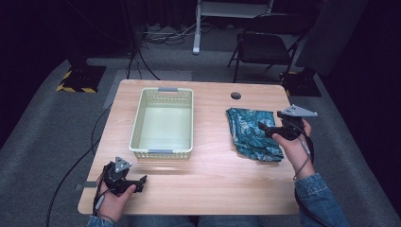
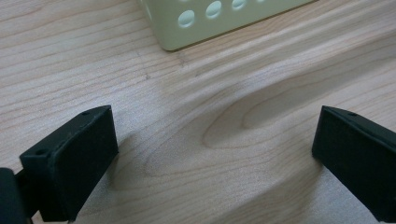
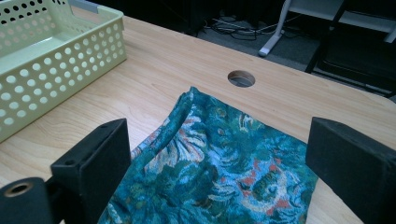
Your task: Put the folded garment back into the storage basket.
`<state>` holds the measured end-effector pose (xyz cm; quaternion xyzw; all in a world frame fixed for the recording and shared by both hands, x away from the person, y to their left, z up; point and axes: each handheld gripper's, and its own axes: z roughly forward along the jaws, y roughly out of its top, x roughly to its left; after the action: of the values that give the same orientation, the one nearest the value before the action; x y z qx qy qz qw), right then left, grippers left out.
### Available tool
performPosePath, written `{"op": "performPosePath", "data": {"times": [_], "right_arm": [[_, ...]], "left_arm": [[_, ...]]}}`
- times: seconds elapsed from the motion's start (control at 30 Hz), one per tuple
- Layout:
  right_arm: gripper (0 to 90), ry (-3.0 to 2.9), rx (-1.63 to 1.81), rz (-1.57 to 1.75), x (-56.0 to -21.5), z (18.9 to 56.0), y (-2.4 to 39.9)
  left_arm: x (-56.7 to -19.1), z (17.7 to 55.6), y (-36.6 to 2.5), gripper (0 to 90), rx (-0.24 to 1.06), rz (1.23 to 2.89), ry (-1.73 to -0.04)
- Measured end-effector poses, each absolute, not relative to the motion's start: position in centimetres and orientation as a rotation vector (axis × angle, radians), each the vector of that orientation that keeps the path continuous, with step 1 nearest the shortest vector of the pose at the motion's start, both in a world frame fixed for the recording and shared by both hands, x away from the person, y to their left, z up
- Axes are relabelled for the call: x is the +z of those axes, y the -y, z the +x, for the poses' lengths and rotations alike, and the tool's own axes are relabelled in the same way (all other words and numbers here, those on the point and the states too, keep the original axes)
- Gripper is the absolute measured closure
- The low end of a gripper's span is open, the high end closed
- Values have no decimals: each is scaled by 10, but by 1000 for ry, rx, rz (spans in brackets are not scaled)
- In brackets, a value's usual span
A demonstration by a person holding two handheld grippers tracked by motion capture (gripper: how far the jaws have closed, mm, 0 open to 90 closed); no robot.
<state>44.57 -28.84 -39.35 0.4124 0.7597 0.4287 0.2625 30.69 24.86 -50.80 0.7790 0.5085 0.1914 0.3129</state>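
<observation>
Cloth (image 3: 219, 172) sits flat on table (image 1: 213, 170); right gripper (image 3: 219, 163) hovers over it w/ jaws spread, grab's prob next. Left gripper (image 1: 135, 182) also spread, idle near basket (image 1: 137, 125).

Bare tabletop (image 1: 213, 175) open between basket (image 1: 162, 123) and cloth (image 1: 250, 132); basket walls block left-centre.

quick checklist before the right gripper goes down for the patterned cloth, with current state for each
1. Right gripper open: ok, jaws stand wide apart.
2. Right gripper lined up with the cloth: ok, cloth lies between and below the jaws.
3. Cloth not yet held: ok, it lies loosely folded on the table.
4. Basket free of contents: ok, its floor is bare.
5. Left gripper out of the way: ok, open, at the table's near left edge.
6. Jaw height above cloth: cannot tell.
</observation>
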Motion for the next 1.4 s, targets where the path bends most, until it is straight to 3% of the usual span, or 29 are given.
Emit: {"op": "performPosePath", "data": {"times": [0.6, 1.4], "right_arm": [[71, -2086, 1154, 1109, -402, 466, 268], [79, -2195, 1079, 1115, -442, 488, 231]], "left_arm": [[-508, 307, -249, 4, 505, 2055, -1341], [-508, 307, -249, 4, 505, 2054, -1341]]}}
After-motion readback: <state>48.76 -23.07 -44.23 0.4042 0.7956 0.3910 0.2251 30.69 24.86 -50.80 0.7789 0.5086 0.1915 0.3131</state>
